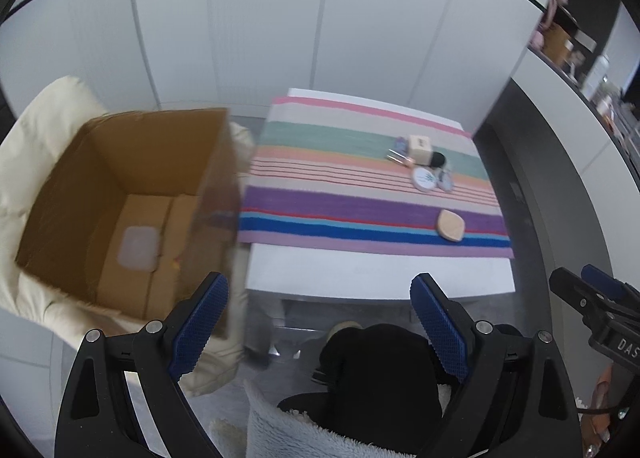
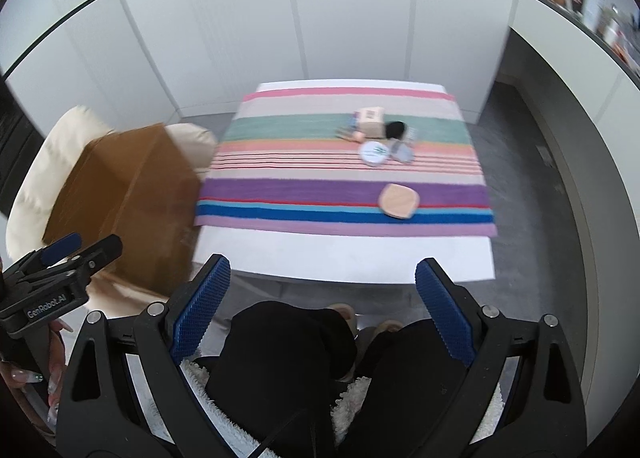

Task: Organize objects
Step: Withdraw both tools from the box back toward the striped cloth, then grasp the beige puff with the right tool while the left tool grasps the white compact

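1. Both tools hang released with nothing between their jaws: left tool (image 1: 320, 322), right tool (image 2: 324, 310).
2. Small items cluster on the striped cloth (image 2: 344, 190) covering the worktop (image 2: 344, 258): beige box (image 2: 370, 120), round tin (image 2: 374, 153), wooden compact (image 2: 399, 200).
3. Open cardboard box (image 1: 120, 194) sits left of the worktop.

You can read "GenRobot.AI" on your left gripper (image 2: 60, 258) body, and only "DAS" on your right gripper (image 1: 592, 290).

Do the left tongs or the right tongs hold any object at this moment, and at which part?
Nothing is held. The left tongs and the right tongs both stand open with nothing between the pads, short of the table.
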